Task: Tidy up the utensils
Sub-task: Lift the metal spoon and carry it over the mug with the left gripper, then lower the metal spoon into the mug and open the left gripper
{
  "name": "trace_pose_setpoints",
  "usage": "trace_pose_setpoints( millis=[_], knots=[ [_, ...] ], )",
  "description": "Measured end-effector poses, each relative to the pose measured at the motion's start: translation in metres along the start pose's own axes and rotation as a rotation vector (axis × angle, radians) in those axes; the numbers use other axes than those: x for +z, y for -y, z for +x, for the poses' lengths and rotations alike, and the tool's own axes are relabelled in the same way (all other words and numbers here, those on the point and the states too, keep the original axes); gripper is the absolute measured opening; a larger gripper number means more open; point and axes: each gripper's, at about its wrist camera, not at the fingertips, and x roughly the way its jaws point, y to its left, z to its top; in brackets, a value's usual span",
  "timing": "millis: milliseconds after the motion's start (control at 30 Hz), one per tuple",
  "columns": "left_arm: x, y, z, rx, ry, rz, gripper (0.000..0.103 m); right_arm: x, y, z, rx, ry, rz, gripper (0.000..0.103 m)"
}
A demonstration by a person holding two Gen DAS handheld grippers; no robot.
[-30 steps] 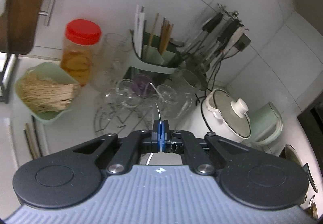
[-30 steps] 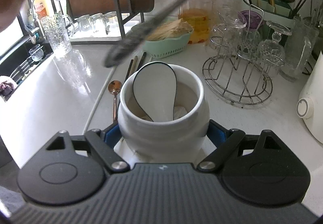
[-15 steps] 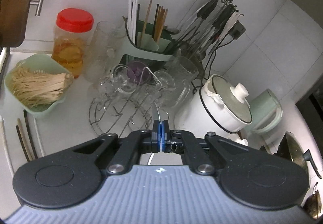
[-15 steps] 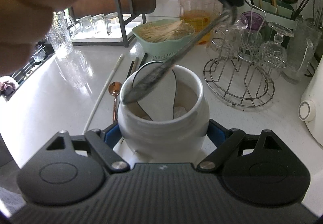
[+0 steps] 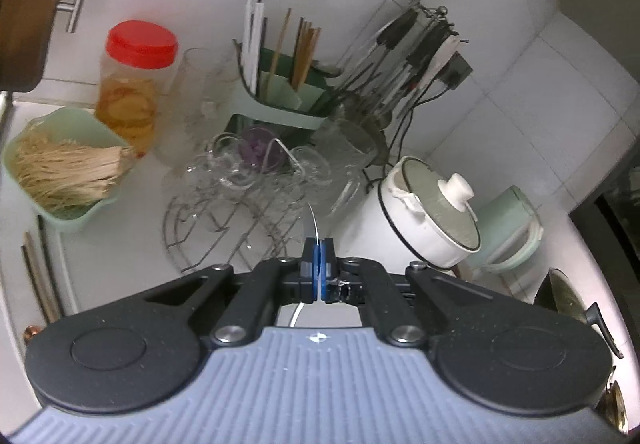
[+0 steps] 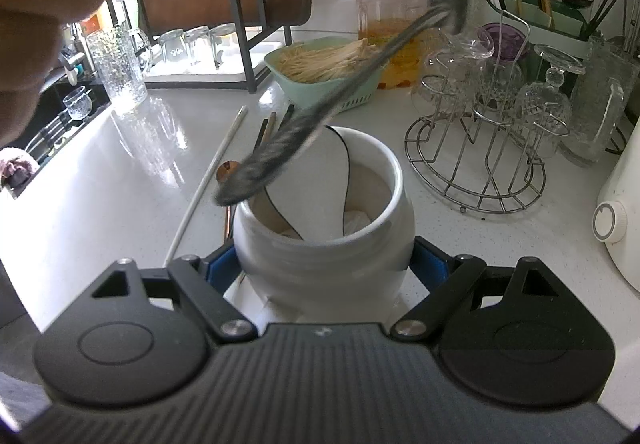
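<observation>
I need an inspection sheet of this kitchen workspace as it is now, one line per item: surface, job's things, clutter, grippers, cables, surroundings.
Surface: white countertop, glossy, partly bare.
Job's things: white ceramic jar with a white black-rimmed ladle inside; blurred metal spoon angled down, its bowl just above the jar's rim; chopsticks, a white stick and a copper spoon lying on the counter.
Clutter: green basket of noodles, red-lidded plastic jar, wire rack of glasses, green utensil caddy.
Grippers: left gripper shut on the metal spoon; right gripper shut on the ceramic jar.
Cables: black cords at a wall socket.
Surroundings: white cooker, pale green kettle, tiled wall.
</observation>
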Motion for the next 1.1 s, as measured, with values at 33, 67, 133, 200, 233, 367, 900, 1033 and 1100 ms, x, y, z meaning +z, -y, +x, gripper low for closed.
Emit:
trace_pose_setpoints(
  millis=[33,67,133,200,233,367,900,1033,1100],
  knots=[
    [0.000,0.001,0.003,-0.003,0.002,0.004,0.001,0.000,0.000,0.000,0.000,0.000,0.001,0.091],
    [0.000,0.001,0.005,-0.006,0.007,0.009,0.001,0.000,0.000,0.000,0.000,0.001,0.002,0.091],
    [-0.001,-0.001,0.009,-0.016,0.010,0.012,0.001,0.000,0.000,0.000,0.000,0.002,0.003,0.091],
    [-0.003,-0.004,0.012,-0.010,0.002,0.016,0.001,0.000,0.000,0.000,0.000,0.003,0.003,0.091],
    [-0.004,-0.006,0.013,-0.004,-0.002,0.016,0.001,0.000,0.000,0.000,0.001,0.004,0.002,0.091],
    [-0.009,-0.010,0.008,0.014,-0.013,0.010,0.001,0.000,0.000,0.000,0.001,0.004,0.002,0.091],
    [-0.022,0.012,-0.062,0.098,-0.091,0.077,0.001,0.001,-0.001,0.001,-0.009,-0.004,0.009,0.091],
    [-0.027,0.017,-0.072,0.120,-0.156,0.085,0.001,0.002,0.000,0.000,-0.008,-0.011,-0.001,0.091],
    [-0.027,0.016,-0.076,0.126,-0.185,0.067,0.001,0.002,0.000,0.001,-0.007,-0.014,-0.005,0.091]
  ],
)
